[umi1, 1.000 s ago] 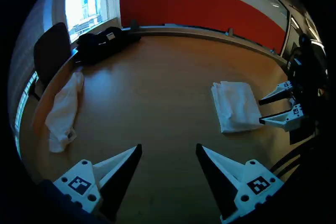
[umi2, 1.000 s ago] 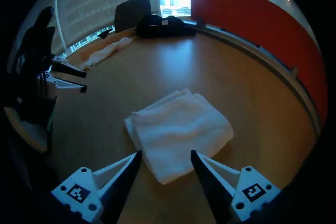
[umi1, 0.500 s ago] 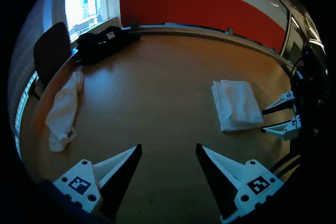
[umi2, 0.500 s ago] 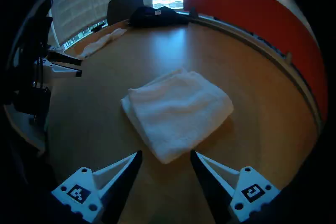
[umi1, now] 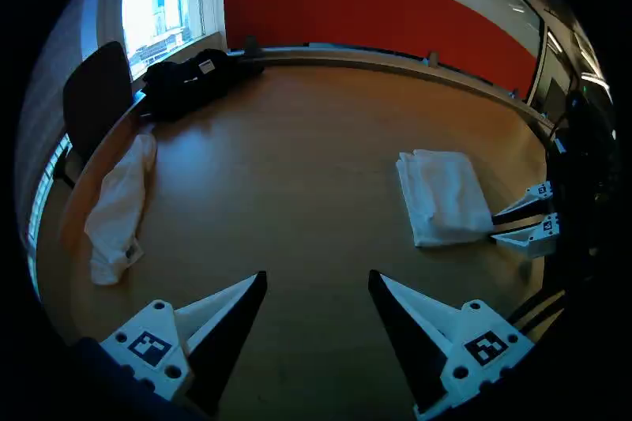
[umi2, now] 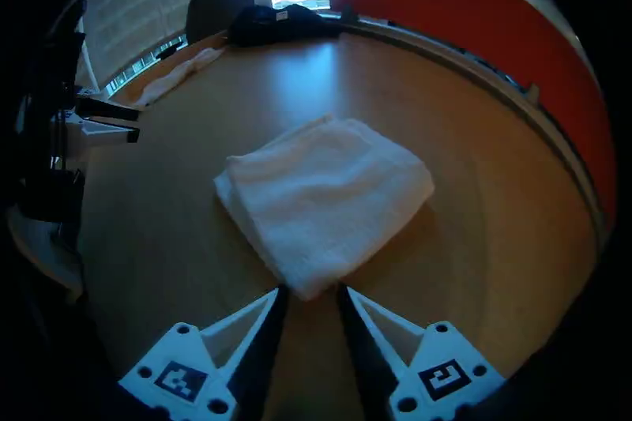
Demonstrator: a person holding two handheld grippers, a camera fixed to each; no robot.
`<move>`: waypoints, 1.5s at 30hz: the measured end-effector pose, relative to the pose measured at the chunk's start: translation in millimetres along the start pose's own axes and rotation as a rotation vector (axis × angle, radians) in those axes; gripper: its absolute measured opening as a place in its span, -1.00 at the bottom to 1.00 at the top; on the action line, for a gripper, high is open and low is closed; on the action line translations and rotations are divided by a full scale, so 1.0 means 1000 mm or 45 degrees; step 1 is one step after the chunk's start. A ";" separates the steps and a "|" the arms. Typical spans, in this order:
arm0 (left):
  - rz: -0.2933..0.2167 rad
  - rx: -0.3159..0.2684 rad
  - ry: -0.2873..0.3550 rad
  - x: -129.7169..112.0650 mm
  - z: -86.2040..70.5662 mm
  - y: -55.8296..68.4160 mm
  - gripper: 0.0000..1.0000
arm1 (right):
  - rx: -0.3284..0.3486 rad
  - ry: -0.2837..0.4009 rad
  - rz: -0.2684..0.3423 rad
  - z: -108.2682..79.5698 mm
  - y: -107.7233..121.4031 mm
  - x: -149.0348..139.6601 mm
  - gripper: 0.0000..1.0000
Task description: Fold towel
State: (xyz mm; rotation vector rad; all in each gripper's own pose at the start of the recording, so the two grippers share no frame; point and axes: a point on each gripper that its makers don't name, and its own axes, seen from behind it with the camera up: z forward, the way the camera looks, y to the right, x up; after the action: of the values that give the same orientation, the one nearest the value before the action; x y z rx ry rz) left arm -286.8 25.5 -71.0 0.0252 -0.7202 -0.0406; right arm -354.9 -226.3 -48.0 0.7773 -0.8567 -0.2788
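Leftmost, a crumpled white cloth (umi1: 118,208) lies by the tabletop (umi1: 300,160) edge, with a dark bag (umi1: 186,81) beyond it at the far side. Nearer, the left gripper (umi1: 316,279) hovers with jaws wide and nothing between them, well apart from the work. To the right, the towel (umi2: 324,192) lies flat on the tabletop, folded into a thick pad. The right gripper (umi2: 310,295) has its jaws at a narrow gap around the towel's near corner, not visibly pressing. The step is probably pinching that corner for another fold. It should catch all layers together, low against the wood, so the stack doesn't splay. Square black-and-white markers (umi1: 150,347) sit on the gripper fingers. No writing is readable.
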 end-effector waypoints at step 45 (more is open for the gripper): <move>-0.007 -0.032 0.055 0.015 -0.002 0.009 0.91 | -0.047 0.251 -0.143 -0.060 0.025 0.122 -0.84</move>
State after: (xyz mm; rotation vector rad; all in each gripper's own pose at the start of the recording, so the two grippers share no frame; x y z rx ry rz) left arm -273.8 33.6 -62.7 0.0039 -0.6764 -0.0541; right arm -233.3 -241.4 14.9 0.8058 -0.6223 -0.3110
